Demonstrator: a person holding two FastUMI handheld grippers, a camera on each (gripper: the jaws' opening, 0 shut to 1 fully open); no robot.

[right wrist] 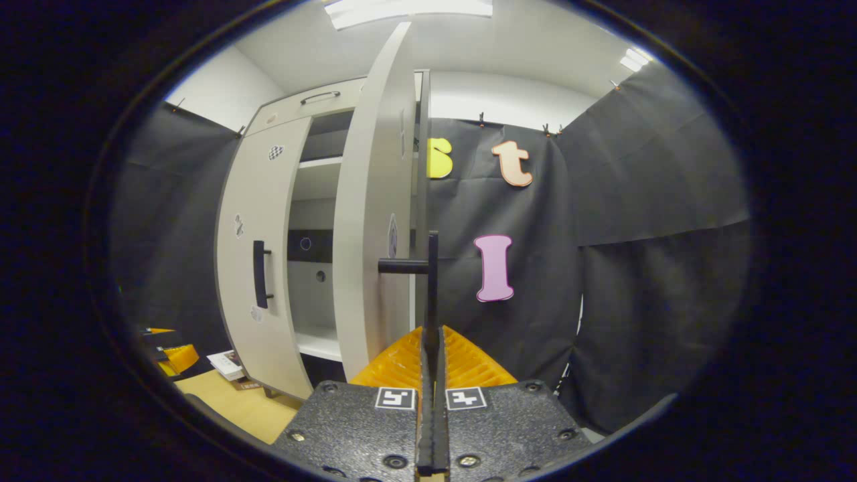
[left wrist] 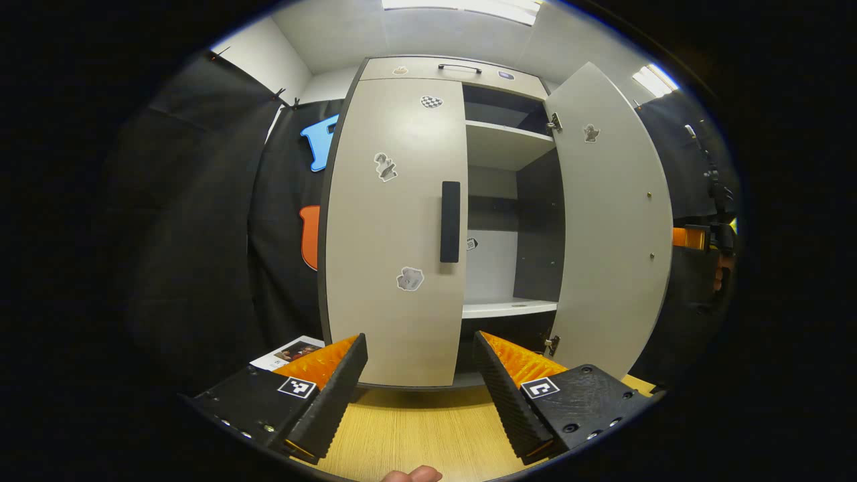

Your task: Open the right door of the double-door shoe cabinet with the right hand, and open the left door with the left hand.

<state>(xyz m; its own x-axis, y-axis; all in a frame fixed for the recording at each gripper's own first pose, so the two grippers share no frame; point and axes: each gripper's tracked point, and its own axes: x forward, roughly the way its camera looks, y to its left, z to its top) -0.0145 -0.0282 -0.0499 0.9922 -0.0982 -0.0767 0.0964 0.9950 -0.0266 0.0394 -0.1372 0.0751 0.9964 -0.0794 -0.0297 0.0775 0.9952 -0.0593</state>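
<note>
The grey shoe cabinet fills the middle of the left gripper view. Its left door (left wrist: 395, 227) is closed, with a black vertical handle (left wrist: 450, 221) at its inner edge. My left gripper (left wrist: 420, 351) is open, low in front of that door and short of the handle. The right door (left wrist: 612, 221) stands swung out, showing shelves (left wrist: 509, 140). In the right gripper view that door (right wrist: 371, 221) is seen edge-on, and my right gripper (right wrist: 432, 335) is shut on its black handle (right wrist: 432, 281). The left door (right wrist: 258, 268) stays flat.
A drawer with a dark handle (left wrist: 459, 67) tops the cabinet. The cabinet stands on a wooden surface (left wrist: 415, 428), with a booklet (left wrist: 288, 351) lying left of its base. Black cloth walls close in on both sides. A fingertip (left wrist: 412, 475) shows at the bottom edge.
</note>
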